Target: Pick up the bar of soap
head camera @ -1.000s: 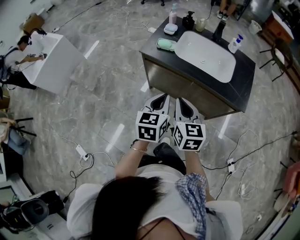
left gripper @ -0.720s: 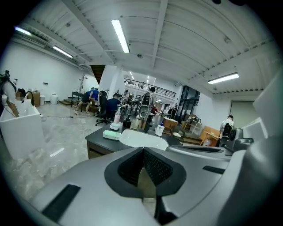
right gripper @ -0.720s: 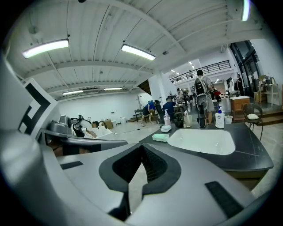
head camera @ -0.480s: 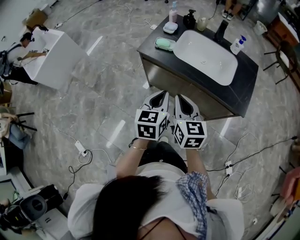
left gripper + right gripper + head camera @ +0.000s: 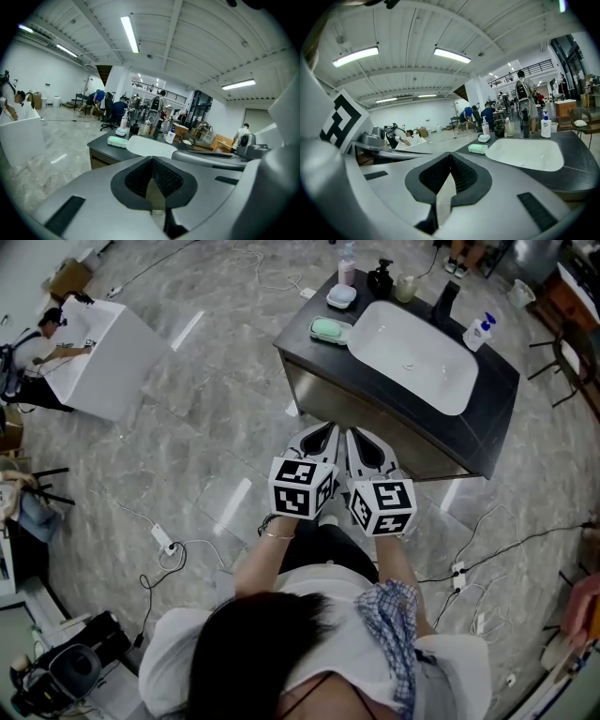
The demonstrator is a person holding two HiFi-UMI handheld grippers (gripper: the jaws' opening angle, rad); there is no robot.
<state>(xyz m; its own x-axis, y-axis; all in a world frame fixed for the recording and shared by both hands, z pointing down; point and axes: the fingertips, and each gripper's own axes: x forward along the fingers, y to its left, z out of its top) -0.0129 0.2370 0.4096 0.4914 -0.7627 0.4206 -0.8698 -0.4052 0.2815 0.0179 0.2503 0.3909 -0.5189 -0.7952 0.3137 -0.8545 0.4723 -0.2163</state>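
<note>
The pale green bar of soap (image 5: 331, 329) lies on the left end of a black counter (image 5: 309, 348), seen at the top of the head view. It also shows far ahead in the left gripper view as the soap (image 5: 117, 141) and in the right gripper view as the soap (image 5: 477, 148). My left gripper (image 5: 322, 435) and right gripper (image 5: 362, 442) are held side by side over the floor, short of the counter's front edge. Both point toward the counter. Each has its jaws shut with nothing between them: left gripper (image 5: 152, 160), right gripper (image 5: 450, 157).
A white basin (image 5: 412, 352) fills the counter's middle. A small white dish (image 5: 340, 296), a pink pump bottle (image 5: 347, 263), a dark bottle (image 5: 379, 279), a cup (image 5: 404, 287), a black tap (image 5: 441, 301) and a white-blue bottle (image 5: 475, 331) stand along its back. Cables (image 5: 169, 549) trail on the floor.
Both grippers have edged a little forward toward the counter, still side by side and shut. The soap has not moved.
</note>
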